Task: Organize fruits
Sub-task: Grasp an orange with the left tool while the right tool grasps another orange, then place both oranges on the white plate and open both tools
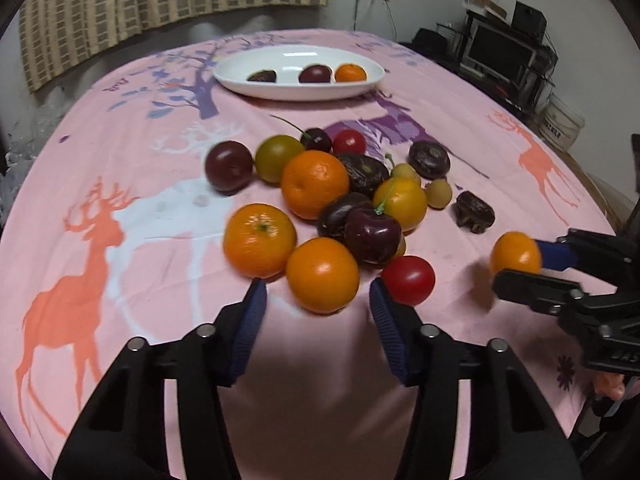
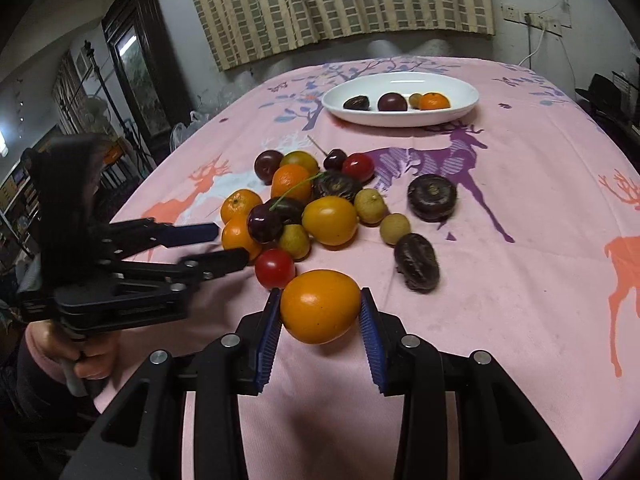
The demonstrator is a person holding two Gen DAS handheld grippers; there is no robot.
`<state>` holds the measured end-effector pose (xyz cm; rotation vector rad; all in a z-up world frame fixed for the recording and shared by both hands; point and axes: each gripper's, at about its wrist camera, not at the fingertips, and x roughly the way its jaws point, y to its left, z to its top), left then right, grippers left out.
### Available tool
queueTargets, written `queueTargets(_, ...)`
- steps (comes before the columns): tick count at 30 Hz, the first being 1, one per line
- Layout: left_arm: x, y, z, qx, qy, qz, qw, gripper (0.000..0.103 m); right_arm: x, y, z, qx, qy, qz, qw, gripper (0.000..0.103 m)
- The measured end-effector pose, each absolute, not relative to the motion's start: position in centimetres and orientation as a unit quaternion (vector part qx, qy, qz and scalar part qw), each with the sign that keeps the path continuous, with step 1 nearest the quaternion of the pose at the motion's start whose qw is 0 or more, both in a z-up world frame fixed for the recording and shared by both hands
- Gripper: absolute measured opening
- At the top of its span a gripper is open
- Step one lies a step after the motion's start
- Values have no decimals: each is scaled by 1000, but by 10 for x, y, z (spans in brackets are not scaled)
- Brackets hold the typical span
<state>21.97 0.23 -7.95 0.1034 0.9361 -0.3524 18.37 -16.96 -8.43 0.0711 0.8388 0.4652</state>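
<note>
One pink deer-print tablecloth [image 2: 520, 208] covers the table; white oval plate [image 2: 400, 118] at far end w/ a few fruits inside. Fruit pile [image 1: 320, 200] sits mid-table. Right gripper [image 2: 320, 312] clamped on orange-yellow fruit [image 2: 320, 306], just near side of pile. Left gripper [image 1: 318, 292] spread apart, empty, fingers either side of an orange [image 1: 322, 274].

Home living room, checked curtain [image 2: 340, 4], deer-print tablecloth [image 2: 520, 208], television [image 1: 500, 54]
</note>
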Motion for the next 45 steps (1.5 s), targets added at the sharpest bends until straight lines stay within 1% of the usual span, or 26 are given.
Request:
queueTargets(4,228,-4,-83,44,453,-181,872,50,184,-176,-83,42,399,224,888,38)
queueTargets(5,229,-6,-83,46,453,-181,872,47,184,-177,-83,44,397,225,889,38)
queueTargets(6,230,-7,-83,49,452,-178,872,42,185,-177,-82,44,397,225,889,39)
queueTargets(8,232,-8,-83,55,454,-174,872,38,187,-180,-82,48,396,226,889,39)
queueTargets(14,223,1,-75,55,453,-175,872,38,200,-187,-78,57,396,233,886,38)
queueTargets(17,232,12,-50,29,446,-197,873,38,224,-191,-64,73,384,241,888,38)
queueTargets(19,250,13,-26,22,425,-200,883,38,245,-194,-52,87,367,241,894,39)
queueTargets(22,297,5,6,24,390,-193,900,38,305,-201,-32,113,333,215,911,39)
queueTargets(24,333,-5,15,21,383,-193,903,38,342,-201,-29,111,320,200,920,39)
queueTargets(26,377,-19,14,26,385,-188,903,38,380,-200,-33,110,321,183,923,39)
queueTargets(29,431,-38,-1,39,403,-171,898,38,427,-195,-47,98,347,162,919,39)
queueTargets(32,465,-49,-19,46,425,-163,889,38,455,-191,-62,85,362,157,915,39)
queueTargets(35,479,-51,-30,48,432,-151,888,38,466,-190,-73,81,371,154,912,39)
queueTargets(37,480,-46,-31,46,432,-133,891,45,461,-191,-71,72,363,144,918,58)
queueTargets(38,476,-41,-28,50,423,-112,898,60,456,-191,-69,68,356,135,922,73)
queueTargets(39,470,-36,-22,52,412,-96,905,81,449,-193,-64,64,343,130,928,83)
queueTargets(41,455,-25,-10,48,388,-86,917,99,433,-195,-52,52,326,135,934,88)
queueTargets(45,410,-1,10,18,363,-92,927,99,400,-194,-34,29,310,130,941,90)
